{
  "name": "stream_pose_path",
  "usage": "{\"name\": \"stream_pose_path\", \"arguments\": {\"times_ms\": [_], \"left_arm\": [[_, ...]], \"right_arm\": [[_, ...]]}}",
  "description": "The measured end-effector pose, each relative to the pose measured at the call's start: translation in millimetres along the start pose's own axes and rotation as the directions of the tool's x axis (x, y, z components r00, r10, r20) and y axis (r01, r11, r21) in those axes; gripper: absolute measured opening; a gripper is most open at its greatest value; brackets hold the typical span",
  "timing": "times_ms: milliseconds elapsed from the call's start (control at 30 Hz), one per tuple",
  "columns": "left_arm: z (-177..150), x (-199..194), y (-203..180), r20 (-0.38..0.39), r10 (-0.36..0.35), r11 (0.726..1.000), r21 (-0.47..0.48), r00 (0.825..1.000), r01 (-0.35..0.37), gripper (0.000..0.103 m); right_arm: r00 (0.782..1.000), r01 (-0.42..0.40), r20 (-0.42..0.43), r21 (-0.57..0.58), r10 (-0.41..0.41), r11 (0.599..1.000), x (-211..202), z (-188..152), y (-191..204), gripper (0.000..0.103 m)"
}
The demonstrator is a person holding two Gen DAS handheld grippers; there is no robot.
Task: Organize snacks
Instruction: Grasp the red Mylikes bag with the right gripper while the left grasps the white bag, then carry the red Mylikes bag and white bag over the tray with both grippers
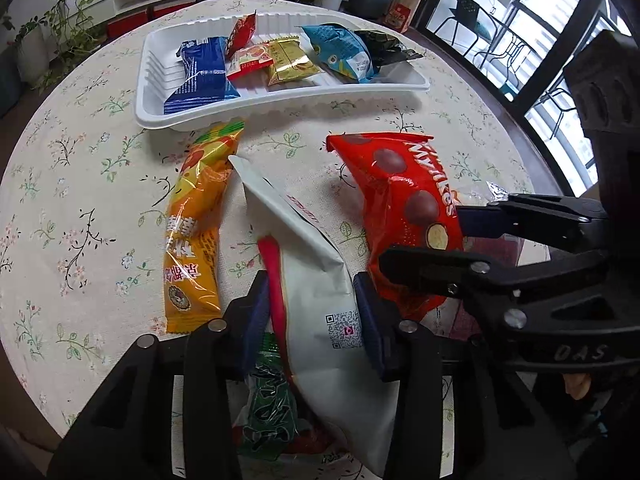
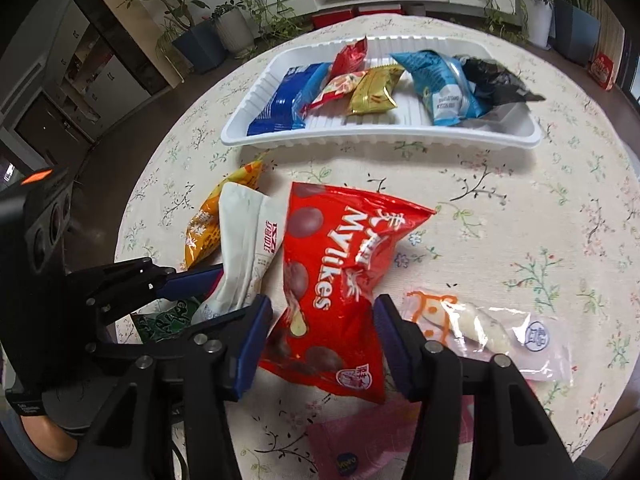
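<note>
From the left wrist, the left hand-held gripper (image 1: 316, 322) is angling down, its blue pads pinching a white pouch (image 1: 316, 276) bearing a QR code, beside an orange packet (image 1: 198, 220). From the right wrist, the right hand-held gripper (image 2: 322, 342) is straddling a red "Mylikes" bag (image 2: 340, 276) on the surface (image 2: 540, 240); whether it is gripping is unclear. A white tray (image 2: 400, 138) is lying beyond.

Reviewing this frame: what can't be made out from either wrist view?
- Green packet: left wrist view, mostly hidden under the white pouch and the left gripper.
- Pink packet: right wrist view, hidden by the right gripper and cut by the bottom edge.
- Black packet in the white tray: blurred, print unreadable.
- Pad contact with pouch, red Mylikes bag: unclear.
</note>
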State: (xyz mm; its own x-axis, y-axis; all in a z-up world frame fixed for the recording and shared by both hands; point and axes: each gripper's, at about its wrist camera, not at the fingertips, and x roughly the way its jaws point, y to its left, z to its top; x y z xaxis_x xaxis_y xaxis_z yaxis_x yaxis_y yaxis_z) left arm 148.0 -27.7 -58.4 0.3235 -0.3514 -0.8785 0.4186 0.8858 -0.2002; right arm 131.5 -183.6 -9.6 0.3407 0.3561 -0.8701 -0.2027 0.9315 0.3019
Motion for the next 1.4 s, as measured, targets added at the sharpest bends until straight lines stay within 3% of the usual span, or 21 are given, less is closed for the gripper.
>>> {"name": "stream_pose_path", "arguments": {"times_ms": [367,1400], "left_arm": [[0.1,-0.2,-4.0,-0.002,0.003,1.000,0.019,1.000,-0.003,0.035],[-4.4,-33.6,-0.5,0.105,-0.086,0.995,-0.046,0.991,0.092,0.034]], "right_arm": [[0.999,-0.050,0.012,0.032,0.050,0.998,-2.2,-2.0,-7.5,0.037],[0.987,-0.096,0.137,0.075,0.085,0.993,-47.5,-6.4,-19.7,0.037]]}}
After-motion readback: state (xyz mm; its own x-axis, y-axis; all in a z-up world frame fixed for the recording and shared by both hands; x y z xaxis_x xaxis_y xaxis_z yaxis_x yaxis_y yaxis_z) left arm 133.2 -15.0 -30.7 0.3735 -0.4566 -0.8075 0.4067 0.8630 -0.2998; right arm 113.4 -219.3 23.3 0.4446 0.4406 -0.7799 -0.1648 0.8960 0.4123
